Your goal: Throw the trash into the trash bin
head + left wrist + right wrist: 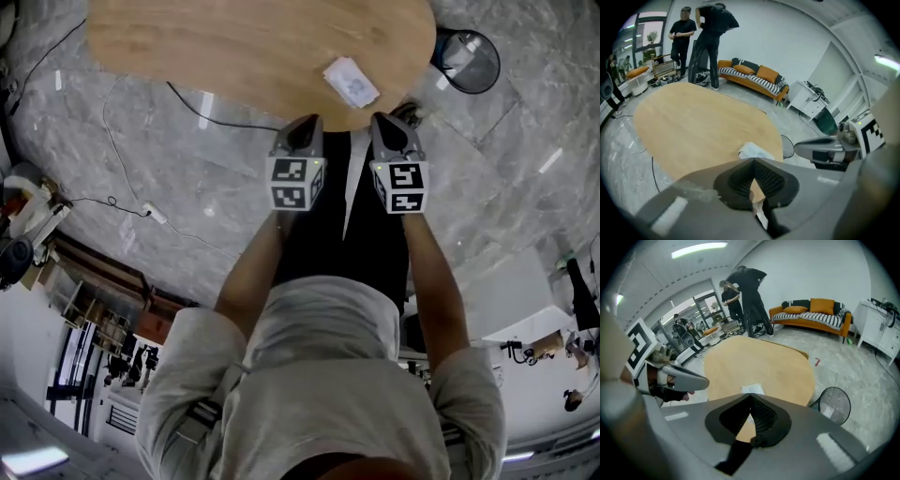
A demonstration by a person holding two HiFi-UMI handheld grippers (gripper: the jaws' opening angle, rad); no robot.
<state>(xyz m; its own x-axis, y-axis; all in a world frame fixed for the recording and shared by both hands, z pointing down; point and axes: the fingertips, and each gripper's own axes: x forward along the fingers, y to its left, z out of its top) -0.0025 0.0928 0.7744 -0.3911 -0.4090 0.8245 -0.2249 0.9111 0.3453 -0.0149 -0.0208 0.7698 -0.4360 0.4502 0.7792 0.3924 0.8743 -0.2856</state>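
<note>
On oval wooden table [234, 47] — white paper [351, 82]; marble floor [141, 164], bin [487, 77] beside.

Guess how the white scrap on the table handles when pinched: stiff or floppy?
Probably floppy and light: the white scrap looks thin and slightly crumpled, like paper or a wrapper. It lies nearly flat on the wooden table, so a push would likely slide it rather than roll or tip it. Pinching an edge may be tricky.

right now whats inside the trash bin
Inside the trash bin lies a whitish piece; what it is cannot be told. It covers part of the bottom; the rest looks dark. The paper is on the table, not inside.
</note>
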